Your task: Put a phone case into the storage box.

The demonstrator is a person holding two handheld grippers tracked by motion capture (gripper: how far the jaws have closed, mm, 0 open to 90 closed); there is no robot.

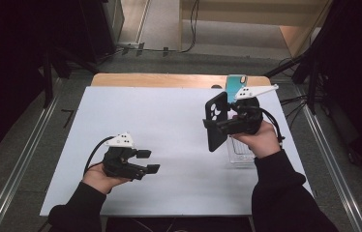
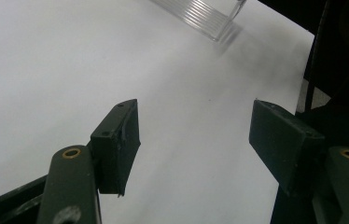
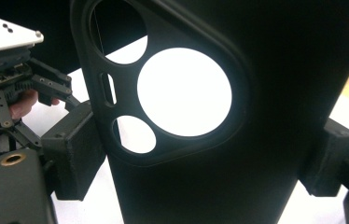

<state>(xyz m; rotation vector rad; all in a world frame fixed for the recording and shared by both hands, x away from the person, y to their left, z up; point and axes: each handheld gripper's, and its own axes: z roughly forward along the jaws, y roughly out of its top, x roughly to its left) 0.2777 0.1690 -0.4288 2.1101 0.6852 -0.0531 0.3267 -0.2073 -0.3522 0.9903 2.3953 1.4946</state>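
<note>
A black phone case (image 1: 216, 116) with round camera cutouts stands upright above the right half of the white table cover (image 1: 169, 125). My right gripper (image 1: 218, 128) is shut on it across its width. In the right gripper view the case (image 3: 275, 93) fills the space between both pads (image 3: 74, 154). My left gripper (image 1: 150, 162) hovers low over the front left of the cover, open, with nothing between its jaws. In the left gripper view my left gripper (image 2: 196, 135) has bare white cover between its pads (image 2: 119, 144).
A clear ribbed plastic holder (image 1: 241, 155) (image 2: 205, 16) lies on the cover under my right hand. A teal phone-sized item (image 1: 236, 86) stands at the back right, behind the right gripper. The wooden table edge (image 1: 169, 79) runs along the far side.
</note>
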